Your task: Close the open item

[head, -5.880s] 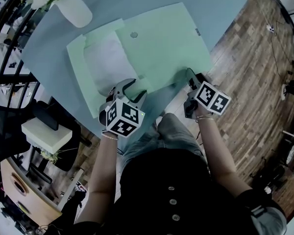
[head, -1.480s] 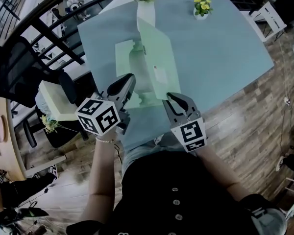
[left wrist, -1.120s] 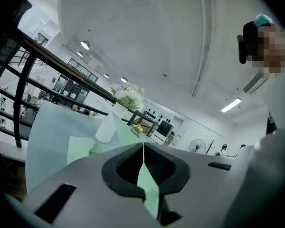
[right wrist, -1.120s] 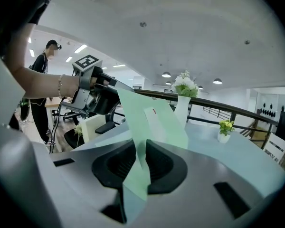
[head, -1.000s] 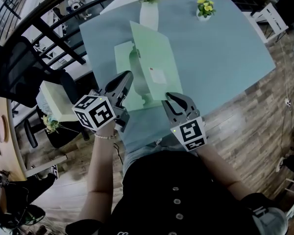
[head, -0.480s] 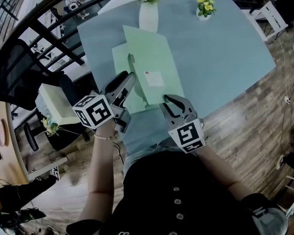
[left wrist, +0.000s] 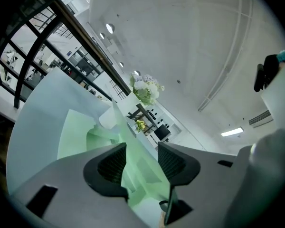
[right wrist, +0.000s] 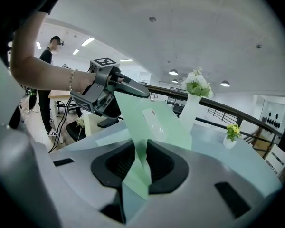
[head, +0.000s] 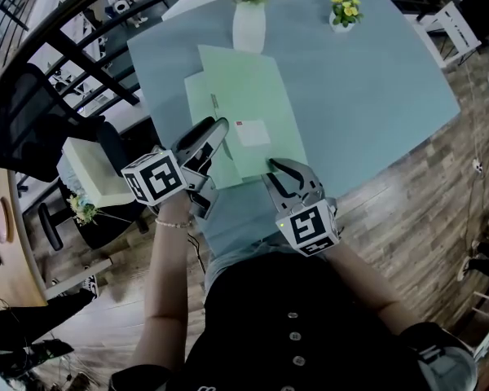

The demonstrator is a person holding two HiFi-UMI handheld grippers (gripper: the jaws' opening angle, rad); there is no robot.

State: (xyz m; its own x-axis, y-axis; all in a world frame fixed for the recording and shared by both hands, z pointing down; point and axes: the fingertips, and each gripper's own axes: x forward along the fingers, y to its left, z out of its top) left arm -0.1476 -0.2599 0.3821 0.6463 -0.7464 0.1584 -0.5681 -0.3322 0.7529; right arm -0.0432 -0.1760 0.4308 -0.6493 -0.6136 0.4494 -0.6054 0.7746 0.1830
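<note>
A pale green folder (head: 246,104) lies on the blue table (head: 375,80), its cover tilted down over the lower sheet, with a white label (head: 253,132) on top. My right gripper (head: 279,169) is shut on the cover's near edge; in the right gripper view the green sheet (right wrist: 156,122) is pinched between the pads of that gripper (right wrist: 141,163). My left gripper (head: 212,133) stands at the folder's left side. Its jaws have just been opening, and the cover's edge (left wrist: 133,148) runs loosely between them without being pressed by the left gripper (left wrist: 141,158).
A white vase (head: 248,27) with flowers stands just behind the folder, and a small pot of yellow flowers (head: 345,10) sits at the far right. Left of the table are a black railing (head: 81,63) and a chair carrying a pale box (head: 90,173). The table's near edge is under my hands.
The cover has swung further down toward the lower sheet. The left gripper's jaws have spread apart and let go of the cover. The right gripper keeps its grip.
</note>
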